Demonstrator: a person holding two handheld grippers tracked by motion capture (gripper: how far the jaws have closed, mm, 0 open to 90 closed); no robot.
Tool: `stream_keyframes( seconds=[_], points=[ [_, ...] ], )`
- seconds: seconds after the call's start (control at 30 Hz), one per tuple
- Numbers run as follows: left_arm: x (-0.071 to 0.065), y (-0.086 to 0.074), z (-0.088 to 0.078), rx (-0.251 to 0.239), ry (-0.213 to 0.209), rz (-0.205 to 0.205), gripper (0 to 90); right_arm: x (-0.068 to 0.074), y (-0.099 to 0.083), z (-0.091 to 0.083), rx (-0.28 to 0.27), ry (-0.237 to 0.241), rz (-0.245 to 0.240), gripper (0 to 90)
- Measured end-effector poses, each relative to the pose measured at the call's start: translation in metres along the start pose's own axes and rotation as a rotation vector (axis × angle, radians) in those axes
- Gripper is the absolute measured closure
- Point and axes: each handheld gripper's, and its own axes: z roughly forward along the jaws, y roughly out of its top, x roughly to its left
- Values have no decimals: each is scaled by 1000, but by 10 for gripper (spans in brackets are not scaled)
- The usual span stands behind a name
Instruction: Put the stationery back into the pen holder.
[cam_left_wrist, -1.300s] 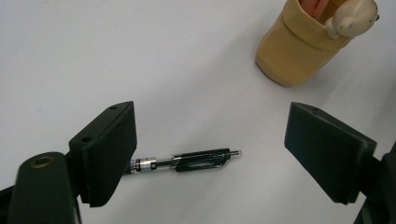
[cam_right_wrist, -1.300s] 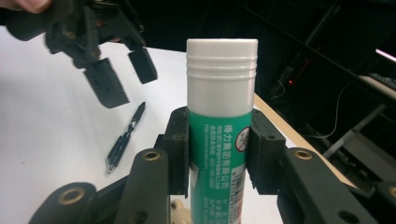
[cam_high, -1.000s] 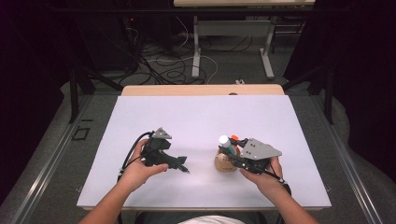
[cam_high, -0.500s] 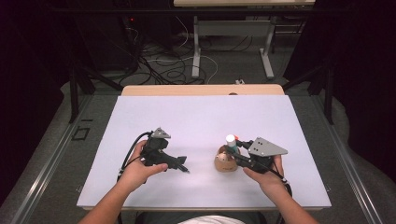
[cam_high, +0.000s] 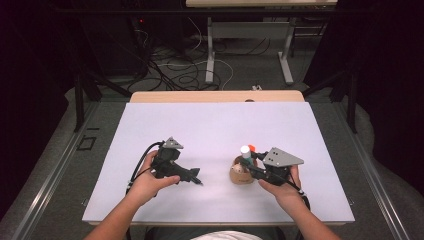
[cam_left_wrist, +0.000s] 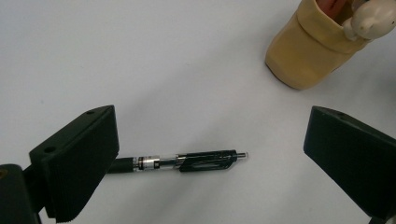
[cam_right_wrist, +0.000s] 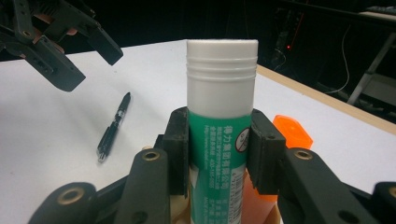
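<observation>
A black click pen (cam_left_wrist: 187, 161) lies flat on the white table (cam_high: 210, 130). My left gripper (cam_left_wrist: 210, 112) stands open around it. Its jaws have just been opening, and neither pad touches the pen. My right gripper (cam_right_wrist: 219, 140) is shut on an upright green glue stick with a white cap (cam_right_wrist: 222, 70). It holds the stick in the mouth of a beige pouch (cam_high: 241, 175), beside an orange item (cam_right_wrist: 292, 133). In the high view my left gripper (cam_high: 196, 177) sits left of the pouch and my right gripper (cam_high: 248, 167) sits at it.
The pouch (cam_left_wrist: 308, 51) stands a short way beyond the pen. The table's wooden far edge (cam_high: 215, 96) borders a dark floor with cables and desk legs. Both forearms come in from the near edge.
My right hand has sunk a little with the glue stick and shifted slightly right over the pouch. The left hand has stayed in place.
</observation>
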Motion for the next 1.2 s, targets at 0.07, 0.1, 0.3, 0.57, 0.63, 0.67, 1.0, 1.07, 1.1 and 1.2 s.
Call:
stream_keyframes(
  seconds=[0.07, 0.1, 0.3, 0.57, 0.63, 0.67, 1.0, 1.07, 1.1, 1.2],
  points=[
    [0, 0, 0, 0, -2, 0, 33, 0, -1, 0, -1, 3, 9, 653],
    [0, 0, 0, 1, -1, 1, 34, -1, -1, 0, -2, 5, 13, 653],
    [0, 0, 0, 1, -1, -10, 34, -1, 0, 0, 3, 5, 19, 628],
    [2, -1, 0, -4, 3, -12, 36, 1, 5, -1, -1, 9, 11, 537],
    [3, 0, -1, -4, 6, -4, 38, 2, 8, -3, 3, 9, 6, 511],
    [3, 0, -2, -6, 8, -8, 38, 3, 10, -4, -4, 14, 0, 502],
    [9, -2, -2, -8, 22, -21, 42, 1, 19, -11, 5, -26, 48, 405],
    [11, -3, -1, -9, 20, -31, 43, 0, 21, -12, 9, -33, 53, 381],
    [11, -3, -1, -9, 22, -35, 44, 0, 22, -13, 11, -42, 58, 366],
    [14, -4, 0, -9, 30, -34, 47, -2, 26, -16, 35, -59, 75, 333]
  ],
)
